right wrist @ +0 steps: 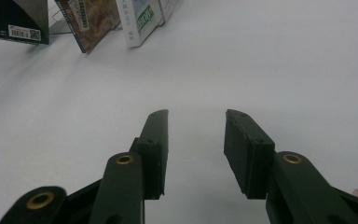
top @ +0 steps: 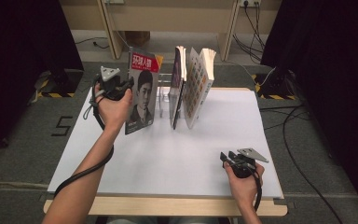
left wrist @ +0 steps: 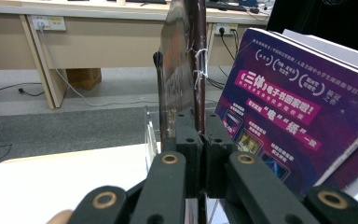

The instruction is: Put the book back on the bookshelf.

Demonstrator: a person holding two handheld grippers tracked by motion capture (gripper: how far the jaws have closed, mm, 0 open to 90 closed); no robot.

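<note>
A magazine [top: 142, 95] with a portrait and a red title block stands upright at the left of a clear book stand [top: 164, 93]. My left gripper [top: 127, 86] is shut on the magazine's left edge, held by a hand. In the left gripper view the magazine [left wrist: 177, 70] is edge-on between the closed jaws of my left gripper [left wrist: 200, 135]. A purple book [left wrist: 284, 116] leans just to its right. My right gripper [top: 226, 157] rests low near the table's front right. Its jaws [right wrist: 196, 135] stand open over bare white table.
Two more books lean in the stand: a dark one [top: 177, 86] and a white one with a colourful cover [top: 198, 86]. The white table top [top: 168, 158] stretches in front of them. Wooden desk legs and cables lie on the floor beyond the table.
</note>
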